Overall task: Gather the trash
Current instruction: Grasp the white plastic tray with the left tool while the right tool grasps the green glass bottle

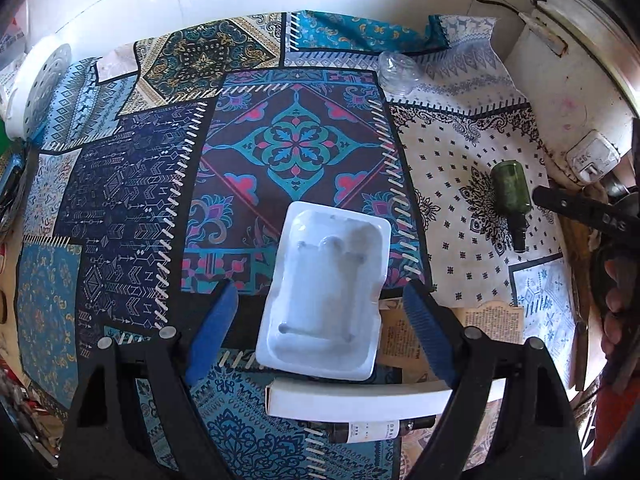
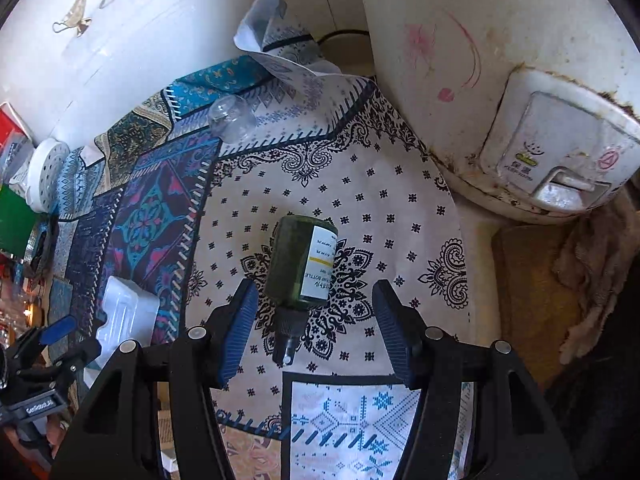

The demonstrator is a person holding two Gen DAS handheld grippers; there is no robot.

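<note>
The left gripper (image 1: 322, 312) is wide apart, with the white tray (image 1: 324, 300) between its fingers, not touched. The right gripper (image 2: 316, 332) is apart too, the green bottle (image 2: 302, 268) lying between its pads, untouched.

I count one white tray (image 1: 324, 300), one green bottle (image 2: 302, 268), one clear jar (image 1: 398, 74), one box (image 1: 360, 402), one cooker (image 2: 500, 92).
</note>
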